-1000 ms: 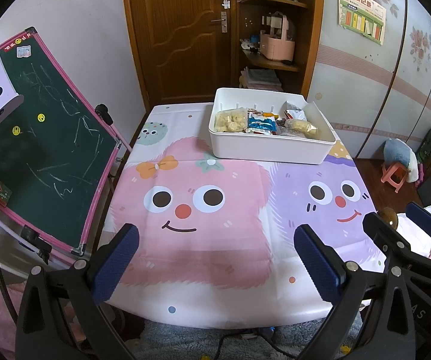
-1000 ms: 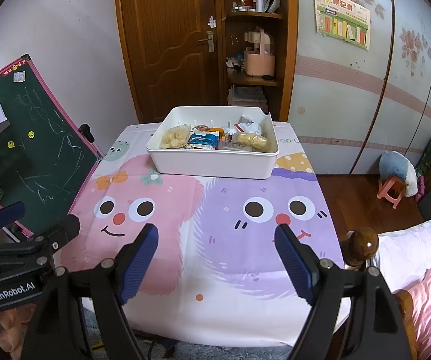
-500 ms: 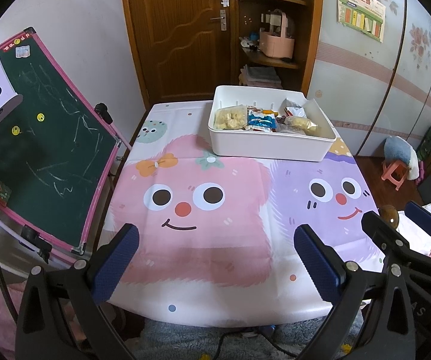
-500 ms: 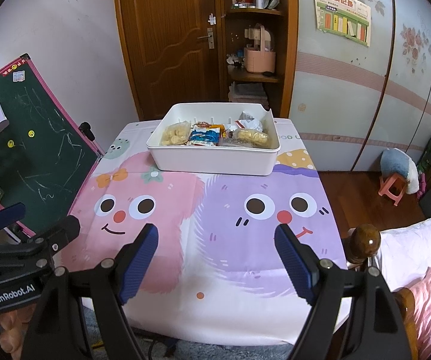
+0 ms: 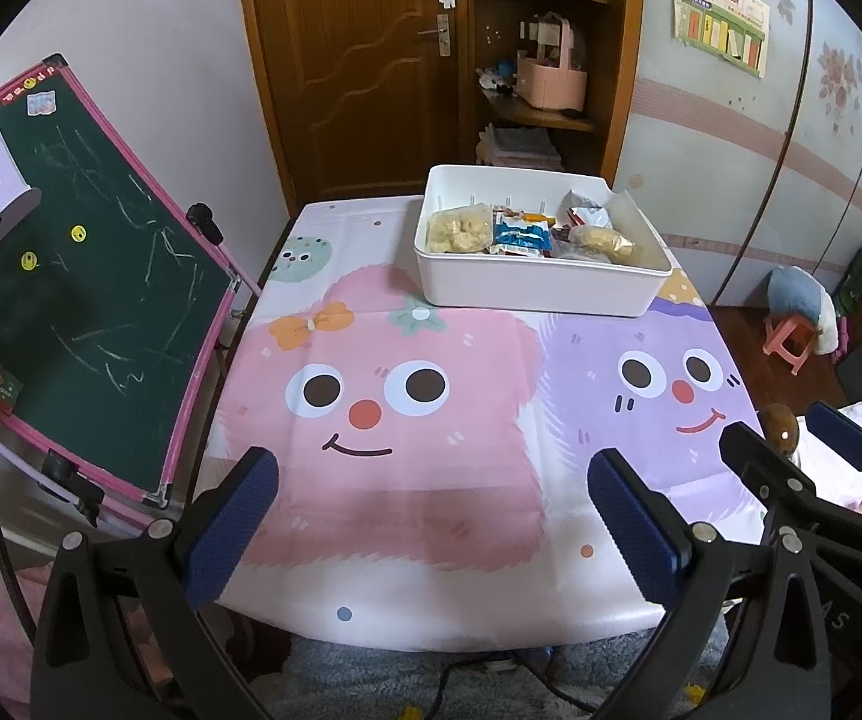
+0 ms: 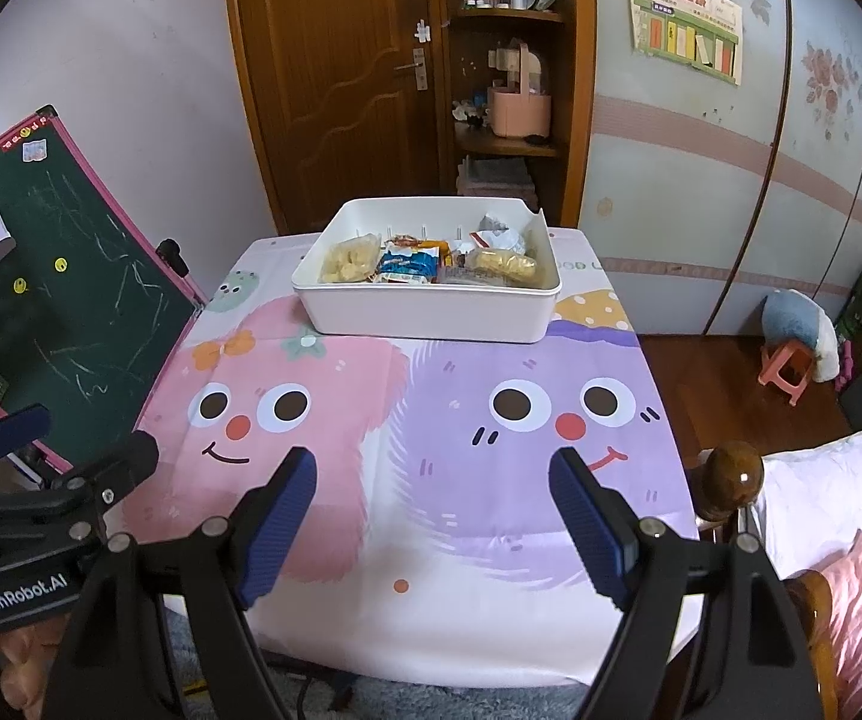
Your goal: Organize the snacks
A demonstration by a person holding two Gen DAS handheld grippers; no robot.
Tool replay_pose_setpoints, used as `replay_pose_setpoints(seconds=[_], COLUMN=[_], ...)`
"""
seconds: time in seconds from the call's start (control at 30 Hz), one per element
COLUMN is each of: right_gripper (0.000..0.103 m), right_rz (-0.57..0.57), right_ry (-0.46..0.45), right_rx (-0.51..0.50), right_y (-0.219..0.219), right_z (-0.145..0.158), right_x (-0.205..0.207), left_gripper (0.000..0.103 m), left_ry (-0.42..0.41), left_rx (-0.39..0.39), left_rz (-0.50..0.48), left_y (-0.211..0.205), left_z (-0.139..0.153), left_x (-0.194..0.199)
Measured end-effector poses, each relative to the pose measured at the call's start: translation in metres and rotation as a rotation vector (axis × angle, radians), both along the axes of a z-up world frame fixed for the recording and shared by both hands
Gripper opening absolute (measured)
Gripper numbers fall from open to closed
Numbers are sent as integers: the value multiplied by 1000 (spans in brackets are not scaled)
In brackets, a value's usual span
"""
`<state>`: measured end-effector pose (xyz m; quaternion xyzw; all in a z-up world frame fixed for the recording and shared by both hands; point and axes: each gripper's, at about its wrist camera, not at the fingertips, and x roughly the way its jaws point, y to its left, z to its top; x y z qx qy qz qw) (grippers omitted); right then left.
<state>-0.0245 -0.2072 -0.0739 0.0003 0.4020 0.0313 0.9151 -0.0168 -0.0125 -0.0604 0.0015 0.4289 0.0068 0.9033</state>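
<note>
All visible snacks (image 6: 425, 261) sit in the white bin (image 6: 431, 312) at upper centre, so sorting seems done, while the left gripper (image 5: 431, 528) and right gripper (image 6: 431, 528) hang released and empty.

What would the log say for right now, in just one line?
left gripper: open, empty | right gripper: open, empty | snacks: in white bin | bin: far end of table

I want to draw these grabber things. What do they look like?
Each gripper is black, with two long fingers ending in dark blue ribbed pads and small silver screws. The left gripper's body has white lettering, GenRobot.AI. The right gripper looks the same.
</note>
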Motion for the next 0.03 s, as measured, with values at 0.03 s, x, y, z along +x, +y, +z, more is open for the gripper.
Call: replay_pose_setpoints(seconds=[0.03], right_gripper=[81], right_rz=[0], right_ry=[2], right_rx=[0], right_y=[0], right_z=[0], right_x=[2], left_gripper=[103], left_ry=[2], left_rx=[1], left_rz=[-1], left_y=[0], left_z=[0], left_x=[0])
